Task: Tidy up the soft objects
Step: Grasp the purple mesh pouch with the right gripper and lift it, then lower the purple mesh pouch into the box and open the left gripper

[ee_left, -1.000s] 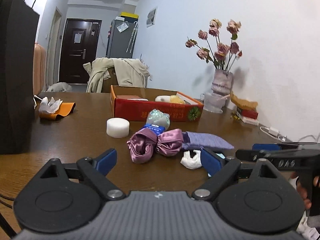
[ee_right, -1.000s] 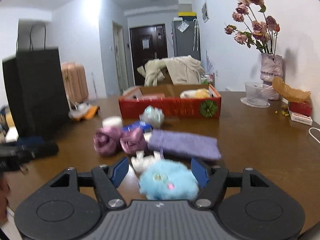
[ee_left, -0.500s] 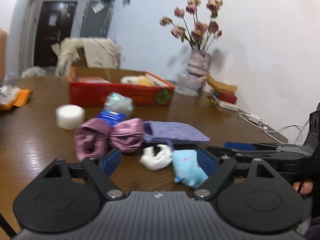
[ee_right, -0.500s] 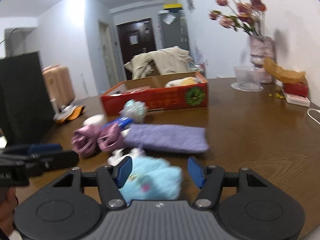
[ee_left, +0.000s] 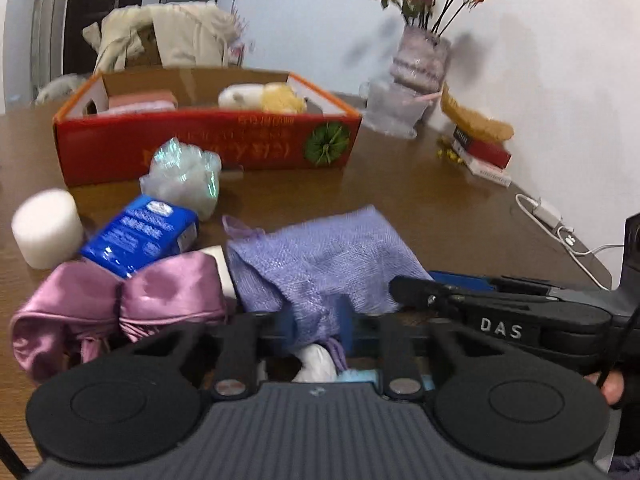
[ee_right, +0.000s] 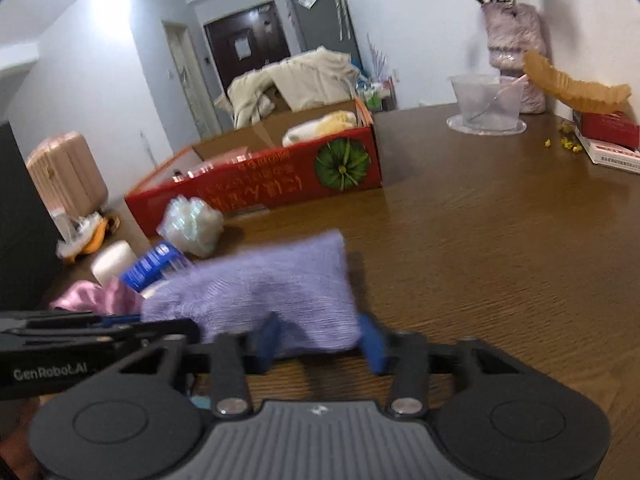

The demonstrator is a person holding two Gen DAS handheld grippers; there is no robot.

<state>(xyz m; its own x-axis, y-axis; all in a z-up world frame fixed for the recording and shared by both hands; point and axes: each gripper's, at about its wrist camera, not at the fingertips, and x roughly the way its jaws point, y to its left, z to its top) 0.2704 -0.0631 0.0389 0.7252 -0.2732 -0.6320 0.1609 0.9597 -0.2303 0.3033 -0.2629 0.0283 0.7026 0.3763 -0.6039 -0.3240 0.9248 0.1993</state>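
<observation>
We see both grippers closed on the same lilac knitted cloth (ee_left: 320, 256) at the near edge of the brown wooden table (ee_left: 420, 208). In the left wrist view, the left gripper (ee_left: 316, 326) has its blue pads pinched on a bunched fold at the cloth's near edge. In the right wrist view, the right gripper (ee_right: 320, 340) clamps the cloth's near hem, with a blue pad (ee_right: 372, 344) showing at the fabric's right side; the cloth (ee_right: 264, 296) looks lifted and blurred there. The right gripper (ee_left: 412, 286) also reaches in from the right in the left view, its tips lying at the cloth's right edge.

Just left of the cloth lies a pink satin bow (ee_left: 116, 312), and a blue packet (ee_left: 140, 236) rests against the bow's far side. A white foam cylinder (ee_left: 46, 228) stands to the packet's left, and an iridescent mesh puff (ee_left: 184, 176) sits beyond it, close to the front wall of a red cardboard box (ee_left: 208, 148). Under the left gripper we glimpse a small white soft item (ee_left: 316, 366) and a sliver of light blue fluff (ee_left: 358, 376).

A vase of dried pink flowers (ee_left: 420, 60) stands by the wall, with a clear plastic bowl (ee_right: 486, 104) in front of it.
</observation>
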